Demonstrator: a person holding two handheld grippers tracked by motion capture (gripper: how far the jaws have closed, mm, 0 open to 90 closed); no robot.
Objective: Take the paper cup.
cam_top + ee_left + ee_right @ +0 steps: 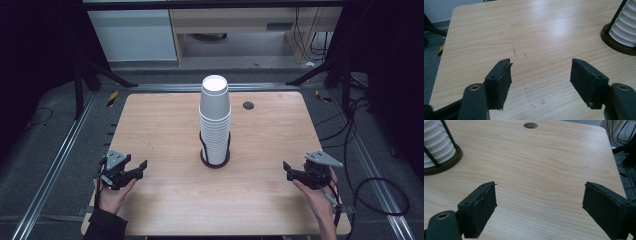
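The left gripper (141, 166) is released: in its own view (541, 75) the 2 black jaws stand wide apart with nothing between them. Each jaw is a flat, blocky pad of matte rubber on a rounded dark arm with a brass-ringed screw hole; the inner face of the left pad looks worn and ragged at its edge. A grey 3-cornered plate sits on top of the gripper, and the hand (114, 196) under it rests near the table's front left edge.

The right gripper (286, 167) is likewise released, jaws spread wide over bare wood in its view (539, 198). Its pads are the same matte black blocks, one with a wavy, frayed edge. The hand (316, 199) holding it lies near the front right edge.

Below both lies the table (160, 125), pale wood-grain laminate with rounded corners and a smooth, faintly glossy top. Thin pencil-like arcs and scuffs mark it ahead of the left jaws. A small round dark grommet (248, 105) sits toward the far edge.

The cups (215, 120), a tall stack of white paper cups nested upside down with ribbed stepped rims, stand at the table's middle, between the 2 grippers and well apart from both. They sit in a holder (215, 159) with a dark round base and thin black upright rods.
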